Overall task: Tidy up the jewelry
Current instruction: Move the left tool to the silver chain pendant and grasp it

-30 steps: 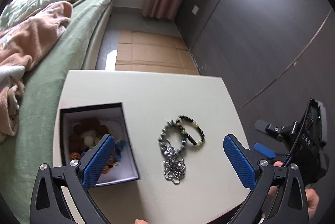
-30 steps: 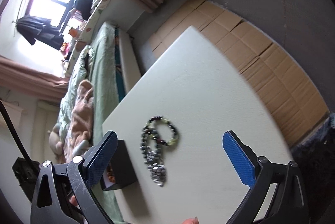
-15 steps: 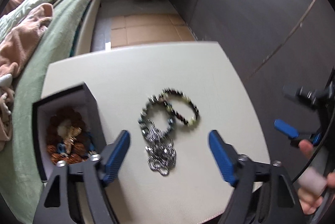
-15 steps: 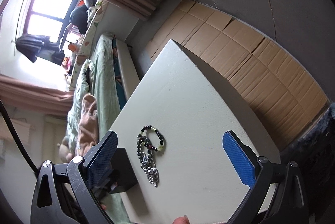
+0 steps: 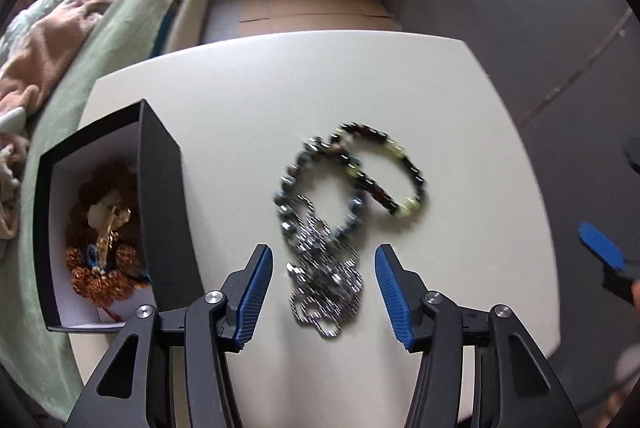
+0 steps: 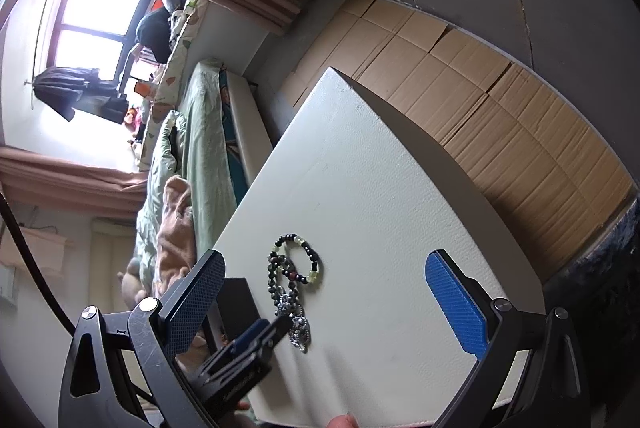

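- Beads are already sitting in the black box (image 5: 160, 211).
- I am narrowing the left claw (image 5: 324, 288) around the silver chain (image 5: 324, 292), pads not touching.
- The right claw (image 6: 336, 304) is hanging spread, empty.

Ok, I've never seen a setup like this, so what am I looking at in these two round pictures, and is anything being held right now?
There is no robot arm. A person holds a two-finger gripper in each hand, and each carries a wide-angle camera looking along its blue-padded fingers, so each picture comes from one wrist.

The left wrist view looks steeply down on a white table. The left gripper has just been closing, with a silver chain between its pads, which do not yet press on it. Tangled with the chain lie a dark beaded bracelet and a black and yellow-green bracelet. To the left stands an open black box already holding brown beads.

The right wrist view sees the same table from the side. The right gripper is wide open and holds nothing.
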Motion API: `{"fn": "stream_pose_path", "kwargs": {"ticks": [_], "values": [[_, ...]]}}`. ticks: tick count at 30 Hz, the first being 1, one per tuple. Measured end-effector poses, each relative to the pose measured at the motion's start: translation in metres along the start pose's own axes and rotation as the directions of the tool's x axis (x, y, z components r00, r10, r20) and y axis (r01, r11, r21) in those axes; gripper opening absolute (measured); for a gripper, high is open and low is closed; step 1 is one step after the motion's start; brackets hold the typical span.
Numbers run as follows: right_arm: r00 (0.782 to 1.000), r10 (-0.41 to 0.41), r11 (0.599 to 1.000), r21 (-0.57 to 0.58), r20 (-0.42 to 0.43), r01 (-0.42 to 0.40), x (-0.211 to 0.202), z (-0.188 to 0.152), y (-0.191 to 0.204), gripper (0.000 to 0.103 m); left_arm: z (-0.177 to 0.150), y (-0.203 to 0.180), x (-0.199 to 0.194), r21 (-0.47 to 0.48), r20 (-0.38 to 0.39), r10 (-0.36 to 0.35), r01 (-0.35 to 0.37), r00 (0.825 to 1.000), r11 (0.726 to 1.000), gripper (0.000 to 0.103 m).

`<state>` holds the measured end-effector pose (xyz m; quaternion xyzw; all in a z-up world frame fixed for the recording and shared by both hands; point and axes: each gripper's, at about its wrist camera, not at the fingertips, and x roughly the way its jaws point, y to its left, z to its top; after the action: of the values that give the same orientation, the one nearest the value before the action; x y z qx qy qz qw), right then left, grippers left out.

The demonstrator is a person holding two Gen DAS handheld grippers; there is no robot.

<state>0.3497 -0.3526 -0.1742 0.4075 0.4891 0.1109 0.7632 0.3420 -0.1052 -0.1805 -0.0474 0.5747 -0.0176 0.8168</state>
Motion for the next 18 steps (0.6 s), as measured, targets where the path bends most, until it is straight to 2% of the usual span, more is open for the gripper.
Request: {"fn": "stream_pose_path", "kwargs": {"ticks": [7, 13, 16, 18], "values": [[1.000, -0.001, 1.000, -0.012, -0.020, 0.001, 0.006, -0.002, 0.004, 0.101, -0.012, -0.014, 0.016, 0.082, -0.030, 0.091, -0.088, 0.995, 0.993, 0.052], [1.000, 0.002, 1.000, -0.018, -0.027, -0.002, 0.006, -0.002, 0.004, 0.101, -0.020, -0.005, 0.013, 0.039, 0.001, 0.048, -0.048, 0.999, 0.998, 0.047], [1.000, 0.001, 1.000, -0.026, -0.031, -0.002, 0.007, -0.004, 0.006, 0.101, -0.014, 0.000, 0.012, -0.001, 0.006, 0.029, -0.029, 1.000, 1.000, 0.041], [0.999, 0.003, 0.999, -0.033, -0.036, -0.004, 0.009, -0.005, 0.008, 0.101, -0.012, -0.001, 0.013, -0.001, 0.014, 0.027, -0.027, 1.000, 1.000, 0.041]]}}
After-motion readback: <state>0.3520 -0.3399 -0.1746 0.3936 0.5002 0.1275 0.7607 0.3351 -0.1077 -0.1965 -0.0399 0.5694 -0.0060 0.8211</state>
